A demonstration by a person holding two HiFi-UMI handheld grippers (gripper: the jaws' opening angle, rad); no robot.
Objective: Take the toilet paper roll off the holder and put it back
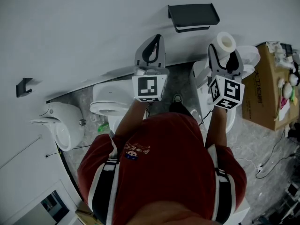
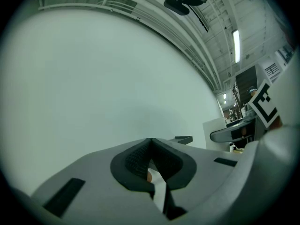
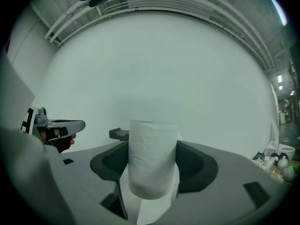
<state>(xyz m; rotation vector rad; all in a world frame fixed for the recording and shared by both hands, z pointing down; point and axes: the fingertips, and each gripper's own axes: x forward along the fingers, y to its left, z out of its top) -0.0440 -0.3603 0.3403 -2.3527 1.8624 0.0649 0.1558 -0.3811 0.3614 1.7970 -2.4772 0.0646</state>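
From the head view, the left gripper (image 1: 151, 50) is raised toward a plain white wall (image 1: 84, 36), its grey fingers clenched tip to tip with nothing in them. The right gripper (image 1: 225, 55) grasps the toilet paper roll (image 1: 225, 43), a white cylinder standing upright between its fingers with the hollow core facing up. The holder (image 1: 193, 17), a dark flat bracket on the wall, sits beyond and between the two sets of fingers, apart from the roll. Below the fingers lie a mottled grey floor (image 1: 253, 139), a glossy white toilet (image 1: 110, 102) and, out past the right fingers, a cardboard box (image 1: 269, 88).

In the left gripper view, the ribbed dark pads meet in a closed point against the smooth wall. The holder shows as a thin dark ledge just right of the fingertips.

In the right gripper view, the dark padded fingers press both sides of the soft, embossed roll. The holder peeks out left of it on the wall.
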